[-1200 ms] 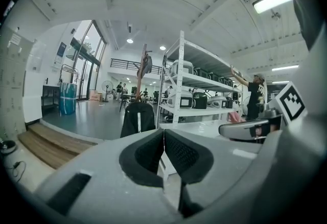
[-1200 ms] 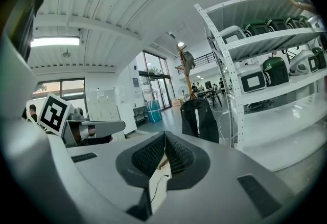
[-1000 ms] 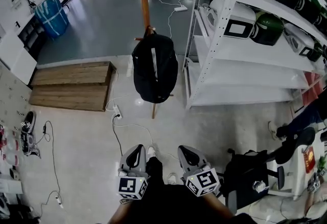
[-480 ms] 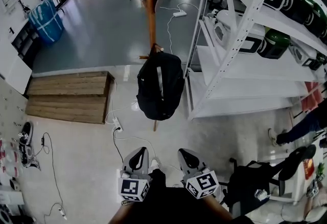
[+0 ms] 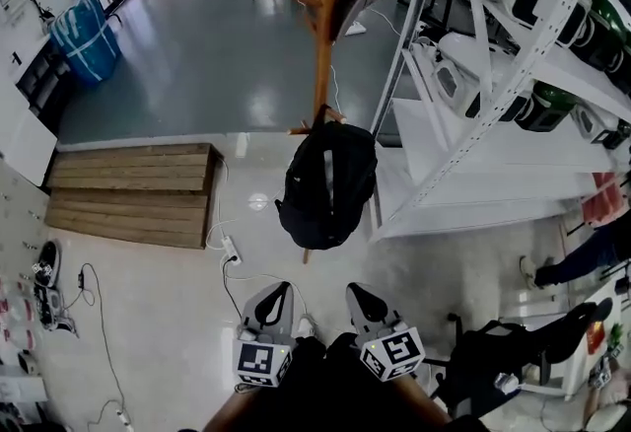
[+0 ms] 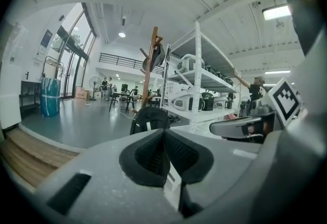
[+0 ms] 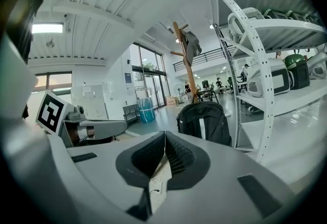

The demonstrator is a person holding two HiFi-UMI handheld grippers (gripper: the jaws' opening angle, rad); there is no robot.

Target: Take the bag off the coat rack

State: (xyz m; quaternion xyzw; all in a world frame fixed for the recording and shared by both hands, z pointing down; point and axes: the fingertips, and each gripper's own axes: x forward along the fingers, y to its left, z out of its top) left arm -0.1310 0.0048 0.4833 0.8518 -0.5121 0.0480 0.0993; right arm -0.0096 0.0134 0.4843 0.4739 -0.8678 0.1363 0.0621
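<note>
Bag [image 5: 328, 185] hangs on coat rack [image 5: 322, 45]; floor [image 5: 158, 322] glossy.

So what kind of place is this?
Likely a lab or workshop hall: white metal shelving stocked with kitchen appliances, a wooden coat rack holding a black backpack, and a power strip on the floor.

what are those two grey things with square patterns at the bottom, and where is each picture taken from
No robot: a person holds a tool in each hand. The grey things are the left hand-held gripper and right hand-held gripper; the patterned cubes belong to them. The head view comes from a camera on the person's head, looking down. The gripper views come from cameras riding on each tool, looking along its jaws. Both are shut and empty. A black bag hangs on a wooden coat rack beside white shelving. A wooden platform and a power strip lie on the floor.
</note>
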